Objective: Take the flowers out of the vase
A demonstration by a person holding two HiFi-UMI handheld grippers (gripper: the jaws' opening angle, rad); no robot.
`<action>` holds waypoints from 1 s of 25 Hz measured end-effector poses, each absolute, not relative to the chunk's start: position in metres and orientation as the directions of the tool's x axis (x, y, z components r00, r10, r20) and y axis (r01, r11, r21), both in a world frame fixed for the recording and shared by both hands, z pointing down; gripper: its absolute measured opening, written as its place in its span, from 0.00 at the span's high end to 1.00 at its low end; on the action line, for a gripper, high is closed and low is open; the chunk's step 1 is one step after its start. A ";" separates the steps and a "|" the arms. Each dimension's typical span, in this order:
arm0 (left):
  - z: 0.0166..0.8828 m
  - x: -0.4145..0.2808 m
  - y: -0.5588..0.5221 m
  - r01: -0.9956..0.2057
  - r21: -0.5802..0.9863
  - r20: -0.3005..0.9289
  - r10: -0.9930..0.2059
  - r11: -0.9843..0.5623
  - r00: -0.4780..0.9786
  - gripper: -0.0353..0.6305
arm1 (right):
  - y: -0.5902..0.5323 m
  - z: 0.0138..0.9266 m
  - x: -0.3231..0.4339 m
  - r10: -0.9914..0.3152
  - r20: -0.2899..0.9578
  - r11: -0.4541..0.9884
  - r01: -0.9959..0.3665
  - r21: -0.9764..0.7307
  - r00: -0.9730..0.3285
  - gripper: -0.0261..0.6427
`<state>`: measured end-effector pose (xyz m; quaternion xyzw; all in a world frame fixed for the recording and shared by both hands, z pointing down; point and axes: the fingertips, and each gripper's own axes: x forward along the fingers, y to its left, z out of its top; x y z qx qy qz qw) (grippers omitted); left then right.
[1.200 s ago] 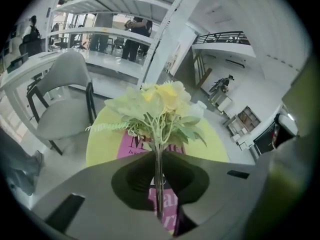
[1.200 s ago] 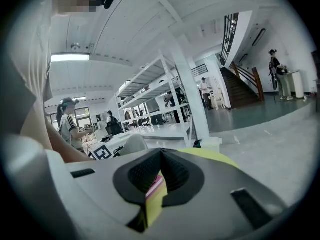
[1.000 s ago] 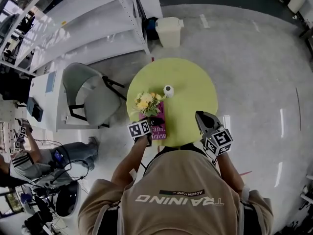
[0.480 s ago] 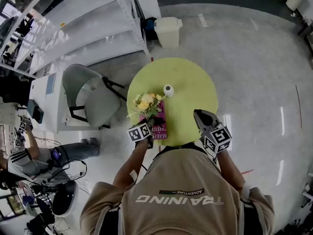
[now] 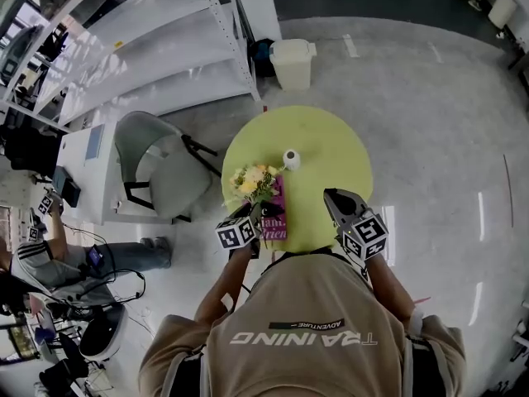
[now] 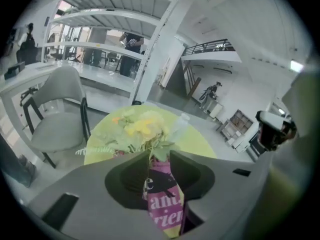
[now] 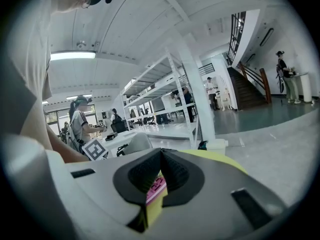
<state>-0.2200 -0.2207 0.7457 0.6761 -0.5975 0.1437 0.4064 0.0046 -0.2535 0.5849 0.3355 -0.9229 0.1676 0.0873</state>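
Flowers (image 5: 254, 180) look to be out of the vase already. The bunch lies on its side across the far end of a pink book (image 5: 278, 220) on the round green worktop (image 5: 331, 143), blooms pointing away from me. The little white vase (image 5: 291, 159) stands upright just beyond the book, near the blooms but not touching them.

My left tongs (image 5: 260, 213) sit over the book with the jaws apart. They've just been easing a bit closer together. In the left gripper view a thin stem seems to run down the gap, but the pads aren't pinching it. Right tongs (image 5: 332, 197) hang off to the side above the worktop's near edge, tips together on nothing.

So I'd call this the let-go-and-back-off bit. To do it cleanly I'd stop the jaws closing any further while that stem is between them. Then I'd pull back along the line of the stem rather than sideways, so nothing snags and drags the bunch off the book. I'd keep the move slow too, since the flowers look light and would probably follow any catch. The vase is close enough that I wouldn't swing forward.

Containers: from above the vase shows a dark mouth and nothing sticking out, so I'd guess it's empty. There's also a pale bin (image 5: 293, 60) on the floor past the worktop. It's lidded, so I can't tell what's in it.
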 end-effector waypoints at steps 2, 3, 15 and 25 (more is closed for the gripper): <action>0.723 -0.215 -0.228 -0.914 0.406 0.628 -0.730 0.013 0.269 0.80 | -0.254 0.583 0.003 -0.589 0.277 0.724 -0.648 -0.239 -0.760 0.96; 0.708 -0.211 -0.232 -0.911 0.413 0.595 -0.753 -0.013 0.280 0.90 | -0.255 0.582 0.003 -0.590 0.278 0.725 -0.649 -0.232 -0.758 0.96; 0.554 -0.142 -0.280 -0.889 0.215 0.288 -0.843 -0.405 0.454 0.94 | -0.265 0.542 0.012 -0.626 0.241 0.733 -0.665 -0.142 -0.741 0.96; 0.484 -0.121 -0.283 -0.893 0.097 0.141 -0.882 -0.440 0.450 0.94 | -0.275 0.492 0.035 -0.688 0.158 0.702 -0.704 -0.108 -0.709 0.97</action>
